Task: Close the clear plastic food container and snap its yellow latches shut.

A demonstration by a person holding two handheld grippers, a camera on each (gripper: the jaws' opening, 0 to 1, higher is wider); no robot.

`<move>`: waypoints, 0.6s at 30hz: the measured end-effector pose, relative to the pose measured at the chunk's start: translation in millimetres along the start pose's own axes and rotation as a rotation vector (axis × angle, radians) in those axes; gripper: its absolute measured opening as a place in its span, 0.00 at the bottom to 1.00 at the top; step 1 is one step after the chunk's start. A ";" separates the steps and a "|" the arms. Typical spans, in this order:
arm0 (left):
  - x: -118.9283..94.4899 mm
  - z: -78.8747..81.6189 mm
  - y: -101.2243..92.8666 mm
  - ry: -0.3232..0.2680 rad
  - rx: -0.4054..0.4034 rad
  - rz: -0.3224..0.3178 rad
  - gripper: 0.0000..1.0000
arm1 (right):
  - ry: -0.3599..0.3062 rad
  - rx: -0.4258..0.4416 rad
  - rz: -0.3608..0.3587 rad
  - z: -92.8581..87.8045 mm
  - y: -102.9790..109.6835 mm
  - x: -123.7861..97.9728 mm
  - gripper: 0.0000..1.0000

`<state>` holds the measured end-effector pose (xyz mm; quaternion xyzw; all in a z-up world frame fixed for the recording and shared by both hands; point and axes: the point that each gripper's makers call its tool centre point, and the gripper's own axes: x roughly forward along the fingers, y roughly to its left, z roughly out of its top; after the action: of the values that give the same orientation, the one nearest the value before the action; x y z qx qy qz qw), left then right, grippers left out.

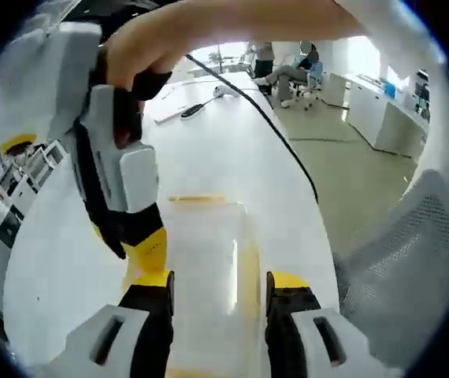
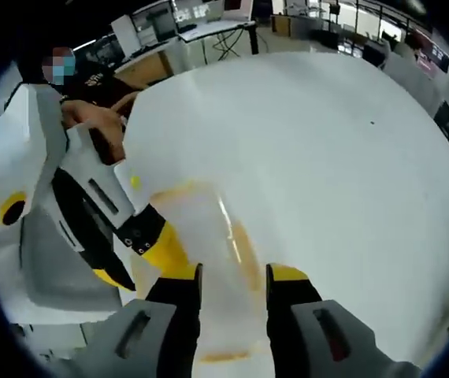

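The clear rectangular plastic food container with yellow latches (image 1: 209, 260) lies on the white desk (image 1: 232, 150), lid apparently down, between the spread jaws of the left tool (image 1: 218, 285). In the right gripper view it (image 2: 209, 260) sits between the right tool (image 2: 232, 282), jaws also spread. The right tool's yellow tip (image 1: 147, 250) meets its long edge (contact unclear), so I judge the latching unfinished.

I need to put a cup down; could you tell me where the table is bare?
The table is bare beyond and right of the container in the right gripper view. Crowded: both tools at the container. Cables lie at the far end.
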<state>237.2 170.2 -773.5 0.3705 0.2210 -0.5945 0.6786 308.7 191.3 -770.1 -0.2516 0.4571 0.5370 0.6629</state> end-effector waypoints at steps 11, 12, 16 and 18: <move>3.8 -2.4 -3.9 0.024 0.115 0.025 0.40 | 0.041 -0.036 0.084 0.5 7.2 7.2 0.26; 3.6 -2.3 -3.7 0.026 0.129 0.034 0.40 | 0.041 -0.027 0.080 1.1 5.1 7.8 0.27; 3.7 -2.8 -3.0 0.029 0.139 0.043 0.40 | 0.045 -0.033 0.093 -0.1 6.7 7.7 0.26; 4.2 -3.1 -3.2 0.028 0.141 0.049 0.40 | 0.046 -0.036 0.103 -0.6 9.6 8.1 0.25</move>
<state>235.3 169.8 -779.4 0.4311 0.1792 -0.5866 0.6618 299.5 197.5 -776.0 -0.2516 0.4750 0.5726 0.6191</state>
